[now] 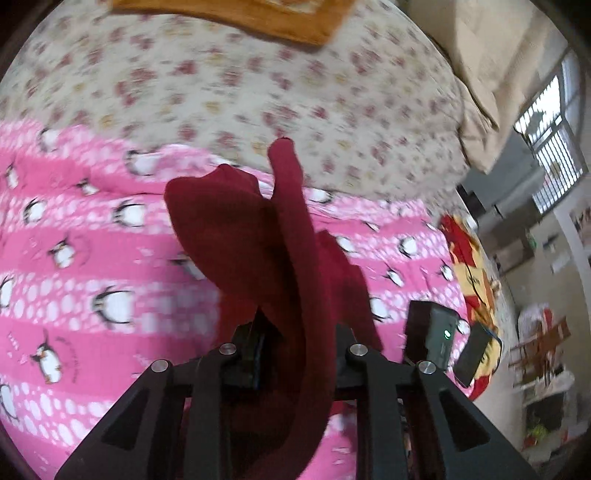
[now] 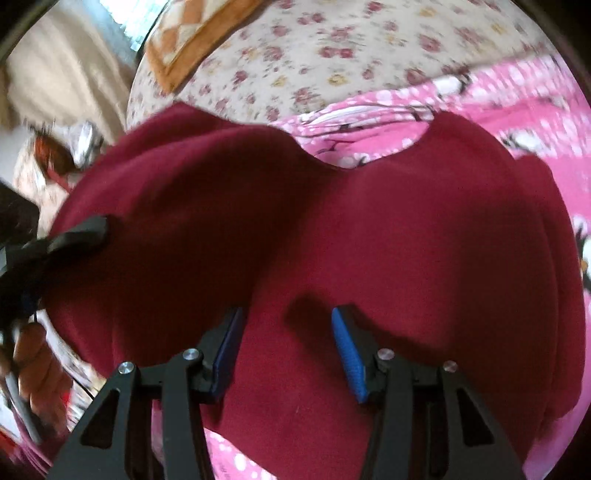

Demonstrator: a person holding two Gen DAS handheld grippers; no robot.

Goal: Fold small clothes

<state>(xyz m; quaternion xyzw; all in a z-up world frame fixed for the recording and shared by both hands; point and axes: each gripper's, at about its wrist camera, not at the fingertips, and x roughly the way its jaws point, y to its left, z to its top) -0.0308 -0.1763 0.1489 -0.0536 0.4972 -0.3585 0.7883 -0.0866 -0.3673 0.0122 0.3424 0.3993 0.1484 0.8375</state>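
Note:
A dark red garment [image 2: 369,221] lies spread on a pink penguin blanket [image 2: 517,92]. In the left wrist view part of the red garment [image 1: 295,258] rises off the blanket and drapes between my left gripper's [image 1: 299,345] black fingers [image 1: 255,350], which are shut on it. The cloth hides the pads. Seen from the right wrist, the left gripper's finger [image 2: 86,229] holds the garment's left edge. My right gripper [image 2: 288,350] hovers over the near middle of the garment, its blue pads [image 2: 347,354] standing apart with only flat cloth beneath them.
The blanket lies over a floral bedsheet [image 1: 221,81]. An orange-bordered quilt [image 1: 280,22] sits at the bed's far end. A red and yellow cloth [image 1: 469,266] lies at the right edge, beside a black device with a green light [image 1: 432,339]. A window and furniture stand beyond the bed.

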